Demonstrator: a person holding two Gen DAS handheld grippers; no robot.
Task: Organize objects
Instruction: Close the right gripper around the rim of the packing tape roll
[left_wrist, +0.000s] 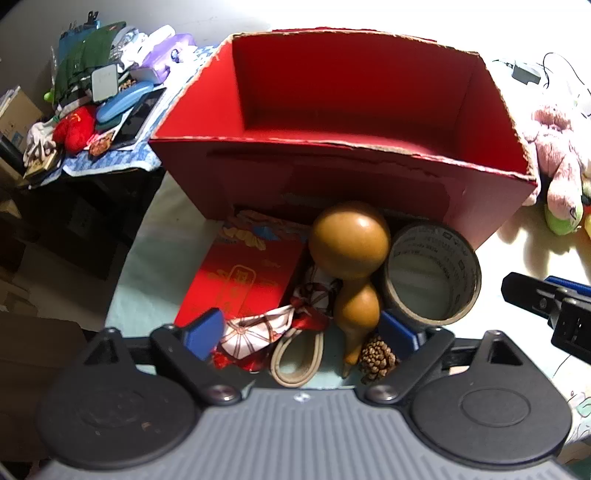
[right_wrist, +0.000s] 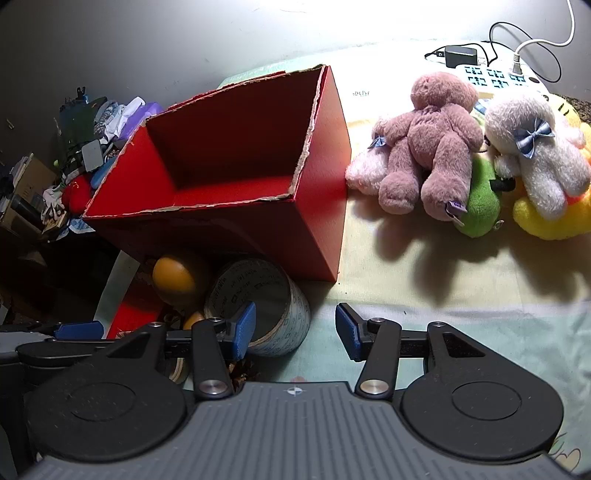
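1. Our left gripper (left_wrist: 301, 334) hangs spread wide over the brown gourd (left_wrist: 351, 254), patterned scarf (left_wrist: 273, 328) and pine cone (left_wrist: 378, 356), its pads pressing on none of them.
2. Our right gripper (right_wrist: 295, 330) stands released, with nothing between its pads, just beside the tape roll (right_wrist: 266, 306).
3. The red box (left_wrist: 351, 110) sits empty behind these things, with the gourd leaning at its front wall.
4. Plush toys (right_wrist: 436, 147) lie right of the box.

Black tongs (right_wrist: 295, 330), blue pads, grey ribbed base (plastic, perhaps).
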